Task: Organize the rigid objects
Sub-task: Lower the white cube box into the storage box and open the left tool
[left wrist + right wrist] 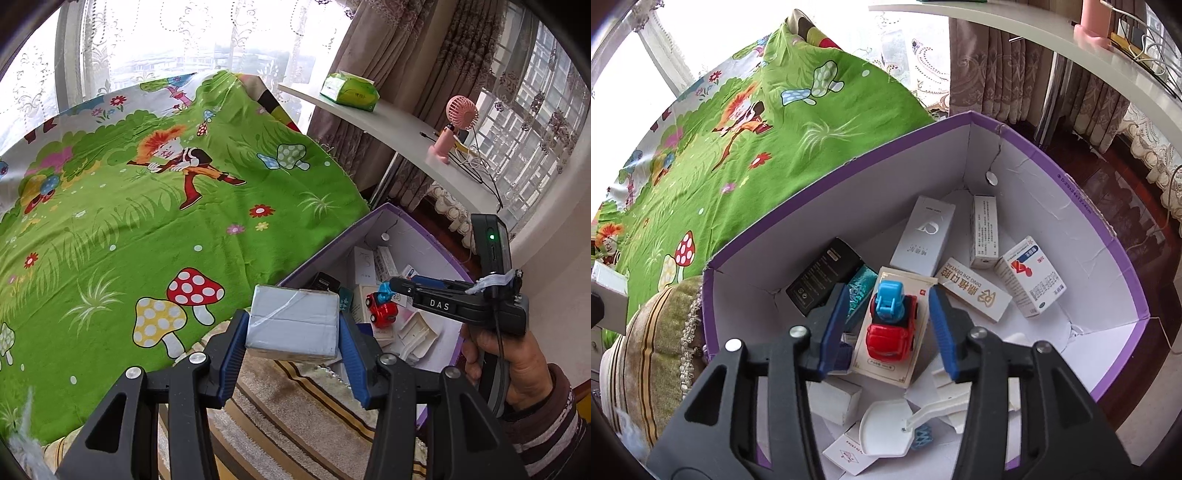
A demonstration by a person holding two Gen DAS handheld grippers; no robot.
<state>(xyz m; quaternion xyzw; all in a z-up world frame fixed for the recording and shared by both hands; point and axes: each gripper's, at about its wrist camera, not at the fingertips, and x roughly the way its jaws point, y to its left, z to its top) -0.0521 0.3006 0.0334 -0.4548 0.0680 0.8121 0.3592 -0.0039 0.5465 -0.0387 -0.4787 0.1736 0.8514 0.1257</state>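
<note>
The left tongs (293, 360) rise from the bottom of the left wrist view, tilted down and forward, their blue pads pressed against the two sides of a grey taped box (293, 321), which they hold in mid-frame above a striped cushion (295, 398) and just beside the near wall of the purple storage box (373, 218).

At the right of that view a hand (517, 369) in a striped sleeve grips the handle of the right tongs (397, 286), which slope leftward and down into the storage box.

In the right wrist view the right tongs (886, 328) also angle steeply down. Their jaws stand moderately apart on either side of a red and blue toy car (892, 325) without touching it. The car lies in the lower middle of the frame on a flat carton inside the storage box, among other small cartons and white plastic pieces (886, 428). A green cartoon bedsheet (738, 147) fills the upper left.
</note>
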